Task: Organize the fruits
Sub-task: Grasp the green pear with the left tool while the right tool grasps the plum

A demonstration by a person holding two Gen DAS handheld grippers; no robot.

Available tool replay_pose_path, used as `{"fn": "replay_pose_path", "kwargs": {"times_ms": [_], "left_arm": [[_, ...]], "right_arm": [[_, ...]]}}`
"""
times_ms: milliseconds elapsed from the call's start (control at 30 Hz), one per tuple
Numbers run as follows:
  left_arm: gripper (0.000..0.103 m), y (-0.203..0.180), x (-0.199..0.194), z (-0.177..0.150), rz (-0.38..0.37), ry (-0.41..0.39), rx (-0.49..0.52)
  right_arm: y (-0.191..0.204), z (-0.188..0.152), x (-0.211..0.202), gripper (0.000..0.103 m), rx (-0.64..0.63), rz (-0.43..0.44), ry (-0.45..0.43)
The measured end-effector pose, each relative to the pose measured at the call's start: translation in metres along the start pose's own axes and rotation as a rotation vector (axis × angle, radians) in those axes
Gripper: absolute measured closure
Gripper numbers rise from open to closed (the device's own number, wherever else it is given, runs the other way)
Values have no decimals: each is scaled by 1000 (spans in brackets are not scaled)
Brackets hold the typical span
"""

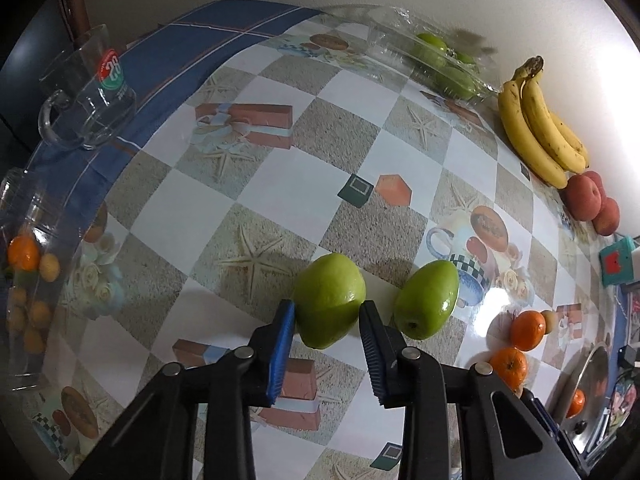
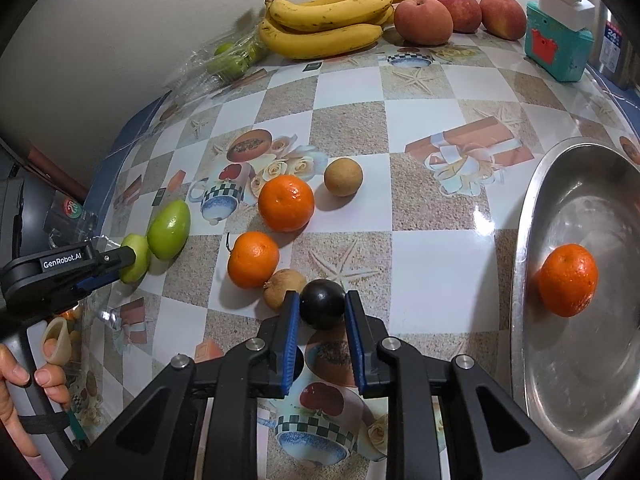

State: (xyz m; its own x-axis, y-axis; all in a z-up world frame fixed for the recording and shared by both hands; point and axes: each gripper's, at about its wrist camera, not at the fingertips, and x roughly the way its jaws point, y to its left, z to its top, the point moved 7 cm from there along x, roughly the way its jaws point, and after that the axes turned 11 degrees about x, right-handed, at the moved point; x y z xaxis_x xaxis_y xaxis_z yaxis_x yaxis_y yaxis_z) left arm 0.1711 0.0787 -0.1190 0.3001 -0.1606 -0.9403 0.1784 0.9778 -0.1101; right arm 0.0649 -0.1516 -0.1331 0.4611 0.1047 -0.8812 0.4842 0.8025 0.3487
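In the left wrist view my left gripper (image 1: 327,310) is shut on a green fruit (image 1: 328,296) that rests on the patterned tablecloth (image 1: 288,196). A second green fruit (image 1: 426,300) lies just to its right, apart from the pads. From the right wrist view the same gripper (image 2: 124,266) shows at the far left, clamped on that green fruit (image 2: 134,258). My right gripper (image 2: 322,300) is shut on a small dark round fruit (image 2: 322,308), beside a brown fruit (image 2: 282,288). Two oranges (image 2: 286,202) (image 2: 253,260) and another brown fruit (image 2: 343,178) lie beyond.
A steel tray (image 2: 600,360) at the right holds one orange (image 2: 568,280). Bananas (image 2: 324,20), red fruits (image 2: 424,20) and a teal box (image 2: 556,48) line the wall. A clear bag of green fruits (image 1: 440,60), a glass mug (image 1: 88,92) and a jar (image 1: 24,272) stand at the left.
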Motion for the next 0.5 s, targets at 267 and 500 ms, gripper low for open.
{"fn": "replay_pose_path", "kwargs": {"times_ms": [267, 500], "left_arm": [[56, 4, 9, -2, -85, 6, -71], [63, -2, 9, 3, -82, 0, -51]], "right_arm": [[-1, -1, 1, 80, 5, 3, 7], [-1, -1, 1, 80, 10, 8, 9]]}}
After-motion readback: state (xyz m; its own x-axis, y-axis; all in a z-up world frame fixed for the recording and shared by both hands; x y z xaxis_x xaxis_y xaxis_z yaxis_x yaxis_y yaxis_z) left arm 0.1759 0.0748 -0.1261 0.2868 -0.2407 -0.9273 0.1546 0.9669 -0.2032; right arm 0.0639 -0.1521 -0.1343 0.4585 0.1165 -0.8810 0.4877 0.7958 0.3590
